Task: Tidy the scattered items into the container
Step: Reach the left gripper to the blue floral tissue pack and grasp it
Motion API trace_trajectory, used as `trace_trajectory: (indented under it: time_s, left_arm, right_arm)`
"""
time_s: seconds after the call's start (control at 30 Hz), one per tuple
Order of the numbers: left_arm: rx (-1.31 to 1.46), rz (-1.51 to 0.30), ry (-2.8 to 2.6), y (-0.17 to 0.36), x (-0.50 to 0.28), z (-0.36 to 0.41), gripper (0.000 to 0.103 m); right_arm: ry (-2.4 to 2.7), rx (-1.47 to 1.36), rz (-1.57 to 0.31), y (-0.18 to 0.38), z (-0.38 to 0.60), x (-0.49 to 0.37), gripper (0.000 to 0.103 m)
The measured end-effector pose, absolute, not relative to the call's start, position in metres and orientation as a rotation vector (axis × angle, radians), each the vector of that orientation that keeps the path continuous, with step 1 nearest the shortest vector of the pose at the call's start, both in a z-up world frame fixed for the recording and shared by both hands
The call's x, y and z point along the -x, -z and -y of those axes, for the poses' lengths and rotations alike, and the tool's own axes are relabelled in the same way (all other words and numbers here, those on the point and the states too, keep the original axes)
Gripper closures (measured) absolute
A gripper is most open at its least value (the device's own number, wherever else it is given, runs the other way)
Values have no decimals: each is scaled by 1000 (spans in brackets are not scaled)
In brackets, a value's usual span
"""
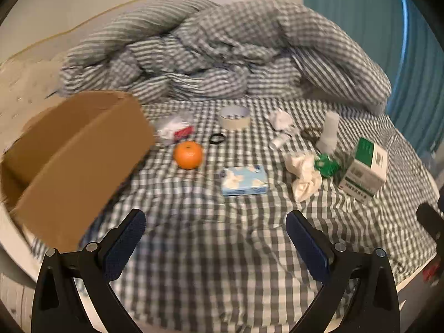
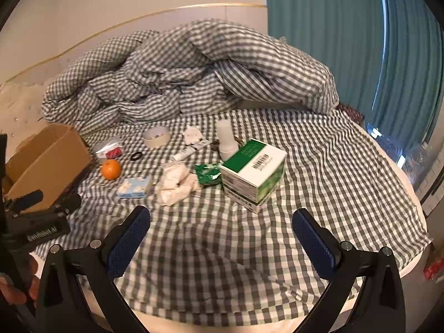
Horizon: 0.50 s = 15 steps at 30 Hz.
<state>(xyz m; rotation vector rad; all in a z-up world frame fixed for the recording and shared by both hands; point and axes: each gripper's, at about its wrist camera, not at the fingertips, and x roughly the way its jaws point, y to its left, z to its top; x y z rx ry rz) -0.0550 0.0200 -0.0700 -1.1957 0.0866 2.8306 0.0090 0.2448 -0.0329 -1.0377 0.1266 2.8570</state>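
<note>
Scattered items are spread across the checked bedsheet (image 1: 211, 249) ahead of both tongs, and the cardboard box (image 1: 75, 155) is seen lying tipped on its side, ahead and to the left of the left gripper (image 1: 215, 222). Nothing is held by that gripper: its blue pads are spread wide apart above the sheet. Straight beyond its fingertips a blue tissue pack (image 1: 244, 181) is found, with an orange (image 1: 188, 154) farther off to the left, just beside the box. Past these, a black ring (image 1: 217, 138) and a roll of tape (image 1: 234, 118) are seen. To the right, crumpled paper (image 1: 304, 174) is touching a green wrapper (image 1: 327, 165), and a white bottle (image 1: 328, 131) stands upright behind them. The right gripper (image 2: 221, 222) is likewise held wide apart and empty, and a green-and-white carton (image 2: 254, 170) is placed just ahead of it, tilted on the sheet. A small white tube (image 2: 184, 154) is spotted beyond the paper. A rumpled checked duvet (image 2: 194, 75) is heaped at the far side, with a teal curtain (image 2: 333, 36) to the right.
</note>
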Motion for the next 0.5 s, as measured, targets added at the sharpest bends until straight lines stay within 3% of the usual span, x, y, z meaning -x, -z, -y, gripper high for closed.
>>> trace_trajectory:
  time_s: [0.23, 0.5]
  left_arm:
    - [1137, -240, -2728, 101, 101, -63, 0]
    - [1312, -175, -2715, 151, 167, -65, 0]
  right_arm:
    - [-2813, 1098, -175, 60, -274, 18, 0]
    - [-2768, 1154, -242, 80, -303, 46, 0]
